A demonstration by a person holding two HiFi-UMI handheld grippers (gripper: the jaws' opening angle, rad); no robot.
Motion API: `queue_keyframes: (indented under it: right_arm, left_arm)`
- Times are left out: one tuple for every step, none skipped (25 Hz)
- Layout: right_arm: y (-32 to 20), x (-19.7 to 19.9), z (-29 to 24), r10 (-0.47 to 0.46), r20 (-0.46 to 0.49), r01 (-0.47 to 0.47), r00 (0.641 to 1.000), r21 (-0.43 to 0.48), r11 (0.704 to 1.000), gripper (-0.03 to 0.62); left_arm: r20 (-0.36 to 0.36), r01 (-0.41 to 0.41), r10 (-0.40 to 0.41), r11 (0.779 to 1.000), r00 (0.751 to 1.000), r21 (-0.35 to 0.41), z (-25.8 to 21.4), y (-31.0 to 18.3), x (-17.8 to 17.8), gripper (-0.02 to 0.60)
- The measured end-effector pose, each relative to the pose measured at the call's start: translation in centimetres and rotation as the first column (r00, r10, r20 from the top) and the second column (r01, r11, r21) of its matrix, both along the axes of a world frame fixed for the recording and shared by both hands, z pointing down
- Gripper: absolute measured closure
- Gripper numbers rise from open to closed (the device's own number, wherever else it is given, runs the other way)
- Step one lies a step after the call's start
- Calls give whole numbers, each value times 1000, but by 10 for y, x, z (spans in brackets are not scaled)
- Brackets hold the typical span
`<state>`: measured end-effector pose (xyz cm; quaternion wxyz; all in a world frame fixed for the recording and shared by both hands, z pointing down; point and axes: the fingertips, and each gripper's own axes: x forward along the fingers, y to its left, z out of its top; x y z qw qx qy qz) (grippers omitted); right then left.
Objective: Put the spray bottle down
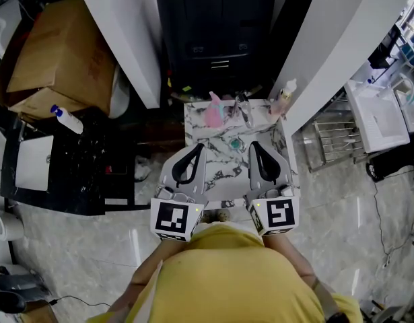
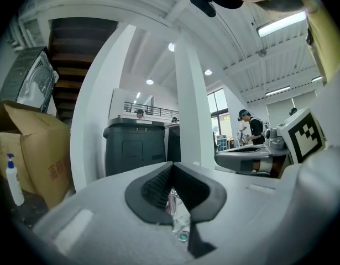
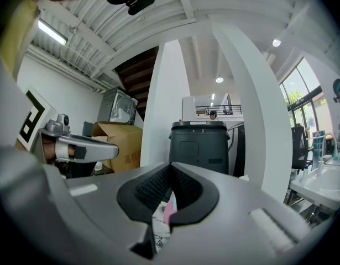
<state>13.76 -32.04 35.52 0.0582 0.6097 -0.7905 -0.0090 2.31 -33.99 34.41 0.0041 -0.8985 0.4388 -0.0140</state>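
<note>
A pink spray bottle (image 1: 214, 111) stands upright near the far edge of a small marble table (image 1: 227, 170). In the right gripper view a strip of the pink bottle (image 3: 171, 208) shows through the gap below the jaws. My left gripper (image 1: 196, 148) and right gripper (image 1: 255, 147) lie side by side over the near half of the table, both pointing at the far edge and well short of the bottle. Both are shut with nothing between the pads. The left gripper (image 2: 171, 165) and the right gripper (image 3: 171, 165) each show jaw tips that meet.
A clear bottle with a white cap (image 1: 285, 93) and a metal piece (image 1: 244, 110) stand by the pink one. A small teal object (image 1: 235, 142) lies mid-table. A black cabinet (image 1: 217, 32) stands behind, flanked by white columns. Cardboard box (image 1: 58, 59) and white spray bottle (image 1: 66, 118) at left; wire rack (image 1: 331, 140) at right.
</note>
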Motion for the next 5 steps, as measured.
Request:
queue_keyframes:
  right_arm:
    - [-1,0,1,-1,0,1,1000,-3,1000,594]
    - [-3,-1,2,-1,0,1,1000,-3,1000,594]
    - [-5,-1,3,-2,1,2,1000,-1,1000,594]
    - [-6,-1,4,-2,3,2,1000,2,1000,594]
    - [-8,-1,5,-2,4,2,1000,5,1000,594]
  left_arm:
    - [1,-1,1,1000,1000,-1,1,-1,0,578]
    - [1,-2,2,1000,1000,-3,2,-3,0,578]
    - [1,-3,3,1000,1000,-6,3,-4,1,578]
    - [0,-4,4,1000,1000,-11,3,-5,1,578]
    - [0,-6,6,1000,1000,-16,3,-6,2,578]
